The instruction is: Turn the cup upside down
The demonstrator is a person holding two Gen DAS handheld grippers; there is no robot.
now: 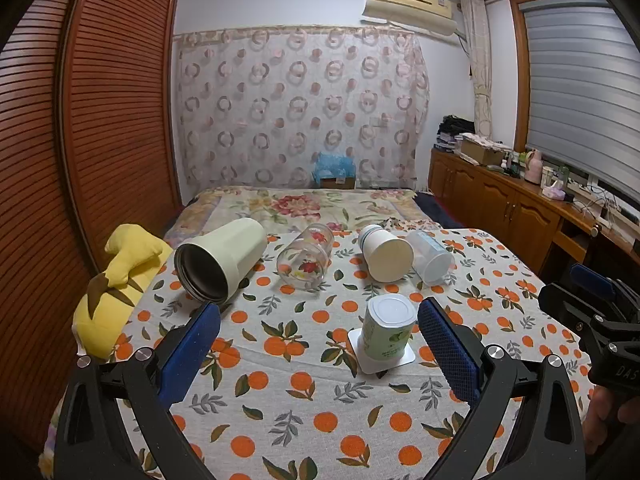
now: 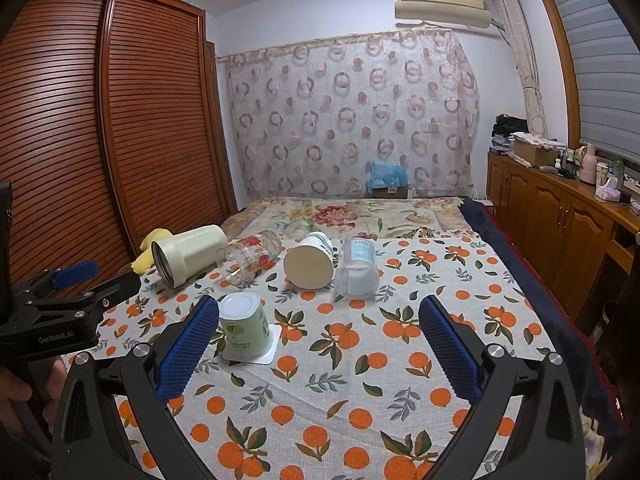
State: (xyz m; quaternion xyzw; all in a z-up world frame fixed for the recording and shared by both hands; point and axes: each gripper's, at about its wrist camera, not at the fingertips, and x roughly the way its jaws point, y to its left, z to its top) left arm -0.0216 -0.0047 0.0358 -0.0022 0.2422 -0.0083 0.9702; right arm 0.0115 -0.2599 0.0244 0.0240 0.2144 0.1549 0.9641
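With both claws spread apart and empty, your left claw (image 1: pixel 320 344) sits nearer the next candidate, the cream tumbler lying on its side (image 1: pixel 222 264) ahead-left on the orange-print surface (image 1: pixel 280 400), mouth toward you; right claw (image 2: pixel 320 340) farther.

- The left wrist view looks forward and slightly down between the left hand-held gripper (image 1: pixel 320 344) fingers, across the orange-print cloth (image 1: pixel 304 408) toward the patterned curtain (image 1: pixel 300 104).
- The right wrist view faces the same way from a spot further right, between the right hand-held gripper (image 2: pixel 320 344) fingers.
- Both sit close above the cloth's near edge.
- Each catches the other hand-held gripper at its side edge.
- Both share the green cup (image 1: pixel 389 328) (image 2: pixel 244 324), the row of lying cups, the wardrobe (image 1: pixel 88 120) and the sideboard (image 2: pixel 560 224).
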